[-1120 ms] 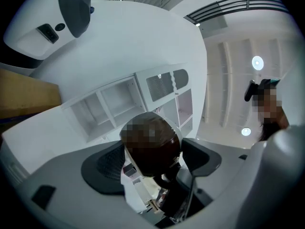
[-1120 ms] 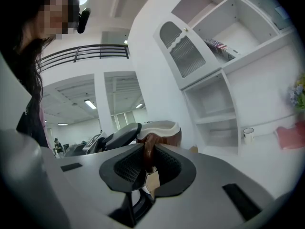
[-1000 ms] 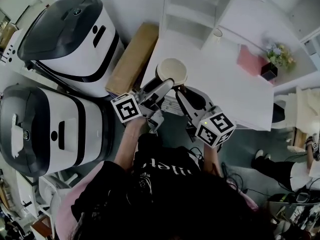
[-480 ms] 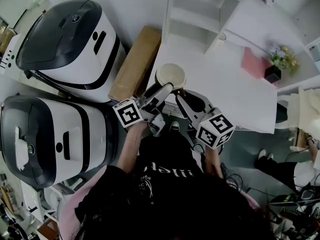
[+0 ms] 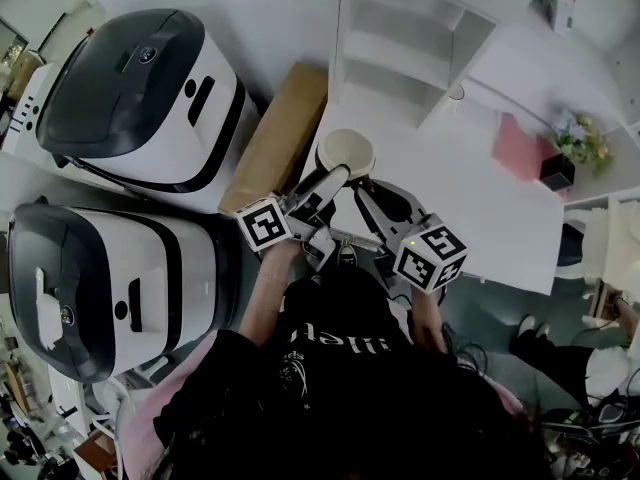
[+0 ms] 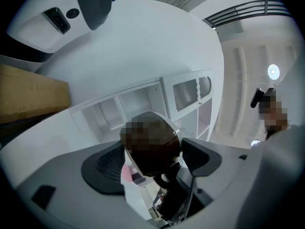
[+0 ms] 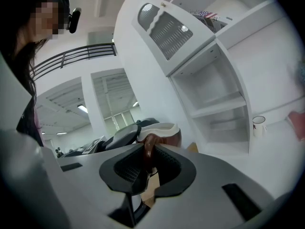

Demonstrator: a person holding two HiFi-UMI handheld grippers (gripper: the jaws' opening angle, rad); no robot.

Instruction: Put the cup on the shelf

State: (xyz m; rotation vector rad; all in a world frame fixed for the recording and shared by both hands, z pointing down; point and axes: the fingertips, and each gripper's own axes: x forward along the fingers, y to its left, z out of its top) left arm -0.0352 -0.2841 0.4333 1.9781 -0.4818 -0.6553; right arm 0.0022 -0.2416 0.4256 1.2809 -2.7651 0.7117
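Item: shelf (image 5: pixel 395 38), white, open compartments; those in view are empty, and the unit stands at the far side of the surface (image 5: pixel 480 183). Item: left gripper (image 6: pixel 152 159), jaws spread wide to either side of the cup's body and pressed against it. Item: right gripper (image 7: pixel 145 163), jaws drawn nearly together and pinching the cup's handle (image 7: pixel 148 149). Item: cup (image 5: pixel 345 151), brown outside, cream at rim and inside, carried between both grippers in the air by the near left corner of the surface, short of the shelf and clear of it. Item: small white mug (image 7: pixel 259 126), standing on the surface beside the foot of the shelf, untouched. Status, as judged: the grasp is made and the cup is lifted. Carrying it forward, setting it in a compartment and letting go remain to be done. Orientation: cup upright, mouth toward the ceiling, long axis vertical. The handle points back toward the person, into the right gripper, away from the shelf.
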